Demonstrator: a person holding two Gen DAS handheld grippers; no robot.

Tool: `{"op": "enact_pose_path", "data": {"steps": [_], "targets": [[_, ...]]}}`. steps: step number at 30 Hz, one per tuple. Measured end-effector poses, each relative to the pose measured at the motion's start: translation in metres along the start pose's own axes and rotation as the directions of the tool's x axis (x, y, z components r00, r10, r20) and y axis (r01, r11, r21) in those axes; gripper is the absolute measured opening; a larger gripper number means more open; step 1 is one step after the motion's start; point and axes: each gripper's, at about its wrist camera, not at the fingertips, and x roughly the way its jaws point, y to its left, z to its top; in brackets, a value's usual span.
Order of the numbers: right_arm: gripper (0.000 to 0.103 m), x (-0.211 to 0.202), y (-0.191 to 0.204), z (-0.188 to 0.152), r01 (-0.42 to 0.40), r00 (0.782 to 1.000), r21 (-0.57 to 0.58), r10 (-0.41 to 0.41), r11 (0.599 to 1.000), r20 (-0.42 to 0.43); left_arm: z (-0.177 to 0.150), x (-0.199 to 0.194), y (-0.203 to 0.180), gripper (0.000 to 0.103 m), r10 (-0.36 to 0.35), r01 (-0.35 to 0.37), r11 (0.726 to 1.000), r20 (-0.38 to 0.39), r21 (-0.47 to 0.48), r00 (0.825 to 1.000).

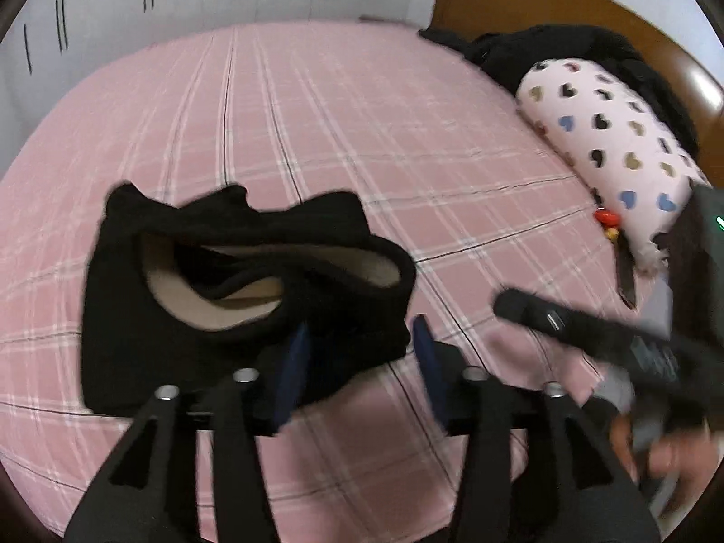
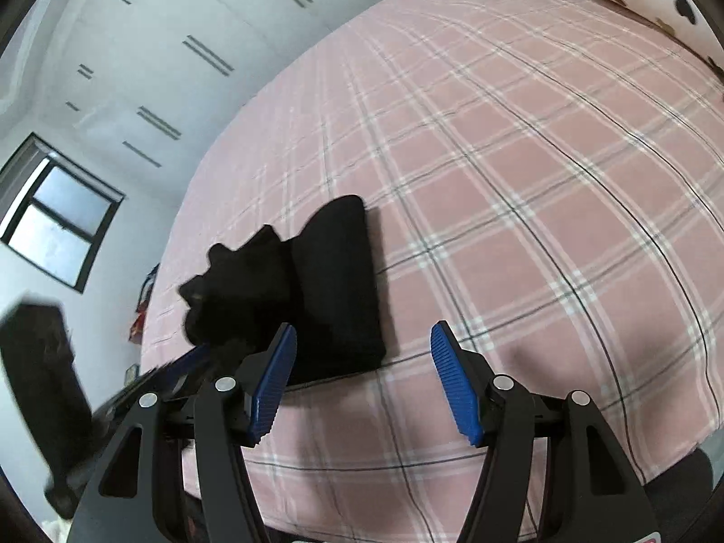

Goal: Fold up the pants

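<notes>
Black pants folded into a thick bundle on the pink plaid bedsheet, toward the near edge of the bed; waist opening turned toward the left wrist camera, pale fleece lining showing inside; in the right wrist view the same pants a dark block with its long axis running from near edge toward the far side, a lumpier rumpled part on its left.

Left tongs spread apart, blue pads either side of the bundle's near right corner, the left pad against or overlapping the cloth, nothing clamped; right tongs also apart and empty, over bare sheet just right of the pants' near end.

No readable writing or brand anywhere; only a small green light on a dark device at the right edge of the left view.

Pillow with heart print by the brown headboard, dark clothing heaped behind it; white wardrobe doors with dark slim handles beyond the bed; black-framed window at far left.
</notes>
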Motion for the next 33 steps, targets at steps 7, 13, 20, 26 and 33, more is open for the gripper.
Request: {"op": "enact_pose_path", "data": {"steps": [7,13,20,26,33], "targets": [[0.069,0.034,0.074,0.018,-0.014,0.999,-0.238,0.003,0.971,-0.05,-0.011,-0.1,0.053,0.084,0.135,-0.138,0.99,0.169,0.002,0.976],[0.075,0.093,0.156,-0.021,0.051,0.976,-0.681,-0.182,0.73,-0.122,-0.024,-0.124,0.122,0.085,0.251,-0.228,0.959,0.133,-0.166,0.959],[0.009,0.102,0.147,0.028,-0.099,0.969,-0.369,0.005,0.924,-0.246,-0.035,-0.128,0.169,0.085,0.301,-0.266,0.922,0.087,-0.28,0.95],[0.015,0.086,0.029,0.062,-0.171,0.969,0.195,0.2,0.966,-0.143,-0.028,-0.111,0.179,0.091,0.228,-0.199,0.936,0.068,-0.291,0.971],[0.055,0.058,0.014,0.013,0.006,0.998,0.095,-0.001,0.995,-0.058,-0.054,-0.033,0.21,0.09,-0.038,0.026,0.821,-0.01,-0.57,0.999]]}}
